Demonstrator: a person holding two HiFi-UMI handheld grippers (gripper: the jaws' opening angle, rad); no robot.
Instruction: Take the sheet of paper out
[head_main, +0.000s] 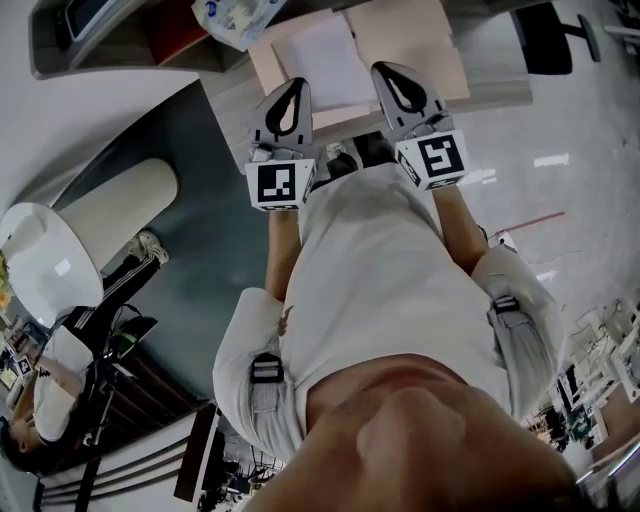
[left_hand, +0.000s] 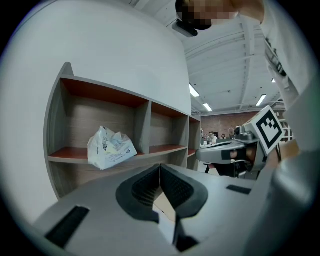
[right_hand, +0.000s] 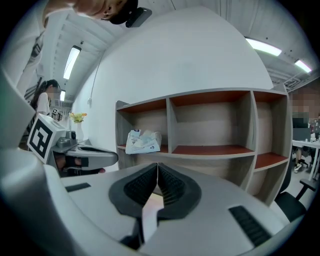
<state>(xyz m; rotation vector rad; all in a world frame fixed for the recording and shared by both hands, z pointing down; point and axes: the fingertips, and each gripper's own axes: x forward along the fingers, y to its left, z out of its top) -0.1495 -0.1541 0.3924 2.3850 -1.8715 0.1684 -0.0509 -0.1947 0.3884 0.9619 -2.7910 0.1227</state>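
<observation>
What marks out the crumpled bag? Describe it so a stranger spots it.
Find the wooden shelf unit against the curved white wall. In its leftmost compartment sits the crumpled bag, white with blue print, the only item seen on those shelves.

Person in a white short-sleeved shirt (head_main: 385, 275) with grey shoulder straps (head_main: 262, 395) and black buckles (head_main: 265, 368). The left gripper (head_main: 296, 84) and right gripper (head_main: 384, 70) are grey shells with black ribbed pads (left_hand: 176, 187); each carries a white cube (head_main: 280, 183) with black square markers.
</observation>
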